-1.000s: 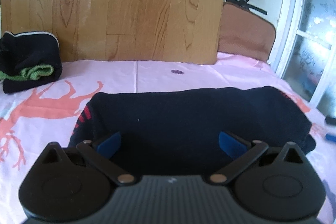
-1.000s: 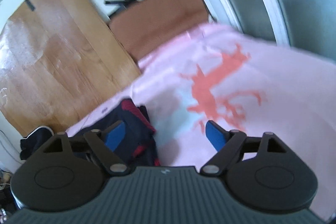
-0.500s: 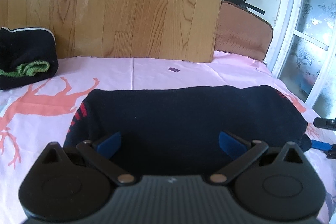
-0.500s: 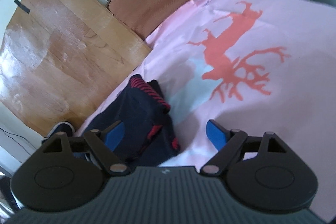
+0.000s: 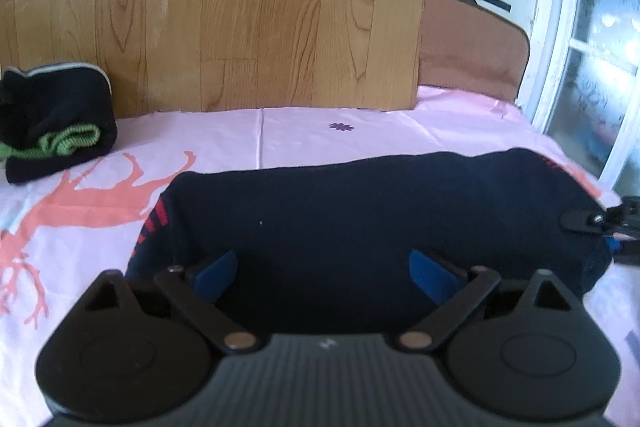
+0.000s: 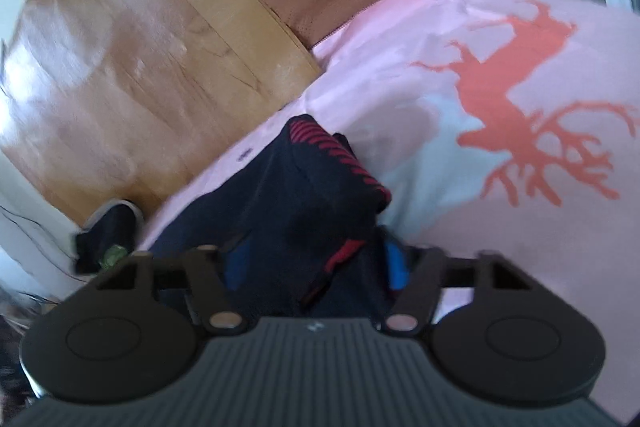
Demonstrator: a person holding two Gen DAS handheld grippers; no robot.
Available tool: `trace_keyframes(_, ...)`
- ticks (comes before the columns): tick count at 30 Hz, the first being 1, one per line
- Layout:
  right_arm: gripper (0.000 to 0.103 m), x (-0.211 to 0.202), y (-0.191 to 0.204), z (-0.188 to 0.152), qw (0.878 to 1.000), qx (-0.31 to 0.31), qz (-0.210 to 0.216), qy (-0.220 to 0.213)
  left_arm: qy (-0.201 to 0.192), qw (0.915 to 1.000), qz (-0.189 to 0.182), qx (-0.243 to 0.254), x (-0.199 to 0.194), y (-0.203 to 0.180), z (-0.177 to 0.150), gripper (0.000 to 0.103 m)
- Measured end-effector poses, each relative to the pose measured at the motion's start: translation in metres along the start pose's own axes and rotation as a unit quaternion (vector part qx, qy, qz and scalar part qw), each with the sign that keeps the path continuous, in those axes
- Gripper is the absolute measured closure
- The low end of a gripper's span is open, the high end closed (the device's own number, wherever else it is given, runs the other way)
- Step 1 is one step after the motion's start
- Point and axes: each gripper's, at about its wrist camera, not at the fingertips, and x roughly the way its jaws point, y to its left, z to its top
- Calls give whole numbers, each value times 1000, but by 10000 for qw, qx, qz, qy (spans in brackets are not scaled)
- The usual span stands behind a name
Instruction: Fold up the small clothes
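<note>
A navy garment with red stripes (image 5: pixel 360 211) lies folded lengthwise on the pink bedsheet (image 5: pixel 304 135). My left gripper (image 5: pixel 324 269) is open, its blue pads hovering over the garment's near edge. My right gripper (image 6: pixel 316 263) is open with its jaws around the garment's red-striped end (image 6: pixel 332 163); the cloth sits between the blue pads. The right gripper's tip also shows at the garment's right end in the left wrist view (image 5: pixel 600 223).
A folded dark garment with green trim (image 5: pixel 52 123) lies at the back left against a wooden board (image 5: pixel 224 7). A brown cushion (image 5: pixel 468 47) leans at the back right beside a window frame (image 5: pixel 560 27). Orange deer prints mark the sheet.
My right gripper has moved in from the bare sheet onto the garment's striped end, and its jaws have narrowed around the cloth. The left gripper has barely moved.
</note>
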Motion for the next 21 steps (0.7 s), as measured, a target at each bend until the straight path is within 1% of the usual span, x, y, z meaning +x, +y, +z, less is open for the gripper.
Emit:
trace_keyframes(1, 79, 6, 4, 2, 9998, 0, 4, 204, -8, 10000, 4, 15, 0, 0, 0, 13)
trace_keyframes(2, 80, 8, 6, 5, 9995, 162, 90, 267, -28, 10000, -38, -29, -1, 2, 0, 14)
trace_keyframes(3, 80, 5, 11, 9, 9995, 170, 156, 220, -48, 9998, -126, -114, -3, 6, 1, 15)
trace_keyframes(4, 81, 0, 21, 13, 9996, 0, 267, 133, -73, 9993, -266, -253, -5, 11, 2, 16)
trace_keyframes(6, 82, -14, 51, 22, 9973, -515, 509, -79, -119, 9957, -603, -688, -9, 27, 6, 16)
trace_keyframes(8, 82, -23, 90, 24, 9901, -1199, 691, -215, -314, 9889, -851, -1173, -20, 47, 10, 15)
trace_keyframes(9, 82, -25, 110, 22, 9849, -1541, 748, -240, -488, 9850, -891, -1395, -28, 58, 12, 14)
trace_keyframes(11, 82, -22, 149, 12, 9702, -2259, 854, -216, -860, 9778, -864, -1702, -49, 82, 15, 12)
trace_keyframes(13, 82, -13, 184, -3, 9529, -2859, 1002, -117, -1158, 9724, -664, -1913, -69, 106, 17, 9)
trace_keyframes(16, 82, 8, 225, -32, 9234, -3651, 1184, 82, -1445, 9638, -387, -2207, -94, 140, 16, 7)
trace_keyframes(18, 81, 31, 244, -48, 9090, -3956, 1259, 369, -1517, 9599, -284, -2342, -104, 155, 13, 7)
trace_keyframes(21, 81, 74, 253, -76, 8940, -4139, 1320, 1101, -1465, 9595, -163, -2402, -104, 163, 7, 7)
